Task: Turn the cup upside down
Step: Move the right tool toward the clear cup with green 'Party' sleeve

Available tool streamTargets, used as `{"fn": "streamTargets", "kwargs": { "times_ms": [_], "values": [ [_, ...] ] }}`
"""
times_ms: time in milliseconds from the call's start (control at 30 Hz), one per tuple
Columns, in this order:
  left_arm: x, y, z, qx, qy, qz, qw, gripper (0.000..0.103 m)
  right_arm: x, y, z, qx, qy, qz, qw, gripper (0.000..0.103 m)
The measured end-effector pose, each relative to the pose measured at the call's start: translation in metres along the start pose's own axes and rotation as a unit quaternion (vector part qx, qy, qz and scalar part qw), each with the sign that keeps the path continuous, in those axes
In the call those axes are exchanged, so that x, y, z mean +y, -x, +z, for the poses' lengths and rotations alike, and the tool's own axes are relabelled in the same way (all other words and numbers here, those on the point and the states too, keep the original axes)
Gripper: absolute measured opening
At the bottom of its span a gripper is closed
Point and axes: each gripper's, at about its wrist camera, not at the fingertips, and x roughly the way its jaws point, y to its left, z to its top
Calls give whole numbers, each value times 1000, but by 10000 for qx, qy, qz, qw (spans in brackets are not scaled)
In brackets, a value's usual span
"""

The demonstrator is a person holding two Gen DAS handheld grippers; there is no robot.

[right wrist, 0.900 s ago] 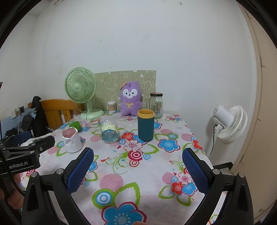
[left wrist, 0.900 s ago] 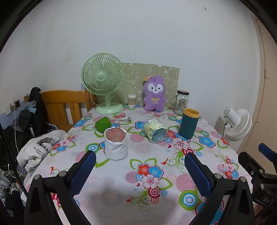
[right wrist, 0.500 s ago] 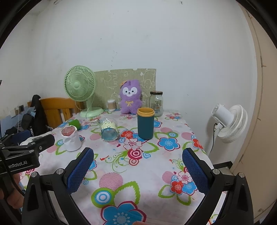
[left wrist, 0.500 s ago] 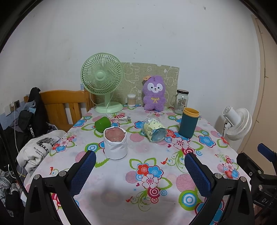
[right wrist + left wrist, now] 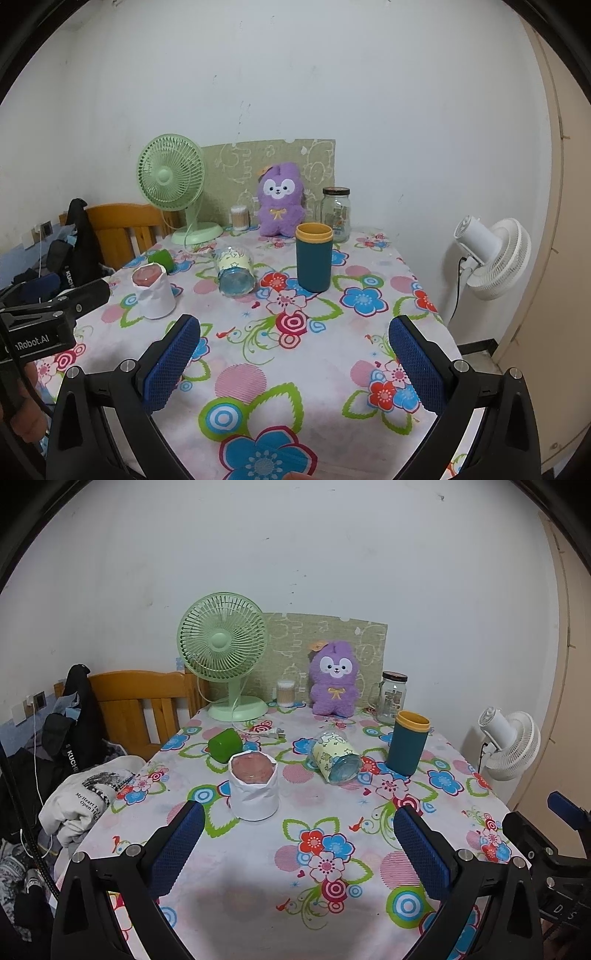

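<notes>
Matt teal cup (image 5: 313, 262) (plush purple toy (image 5: 280, 201))

Soft even light, fisheye-warped edges

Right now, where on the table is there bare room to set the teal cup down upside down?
The near half of the tablecloth is bare, between the right tool and the row of cups. The right edge beside the teal cup is also free. Crowded: the left-middle, with the white paper-wrapped cup, green cup and tipped jar, and the back row along the wall.

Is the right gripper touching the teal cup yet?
Apart. The right wrist view shows the open right gripper well short of the teal cup, bare tablecloth between.
</notes>
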Motion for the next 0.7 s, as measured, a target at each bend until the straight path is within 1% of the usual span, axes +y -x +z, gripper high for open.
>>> {"fn": "streamTargets", "kwargs": {
  "times_ms": [233, 433, 600, 700],
  "values": [
    [7, 6, -1, 18, 73, -17, 10000, 103, -2, -14, -9, 39, 49, -21, 10000, 103],
    [6, 8, 1, 24, 29, -30, 10000, 103, -2, -27, -18, 66, 75, -125, 9999, 103],
    [2, 4, 5, 143, -197, 64, 9997, 103, -11, -48, -22, 249, -63, -112, 9996, 103],
    [0, -2, 8, 245, -403, 162, 9988, 103, -14, -60, -16, 341, -116, -138, 9993, 103]
  ]
}}
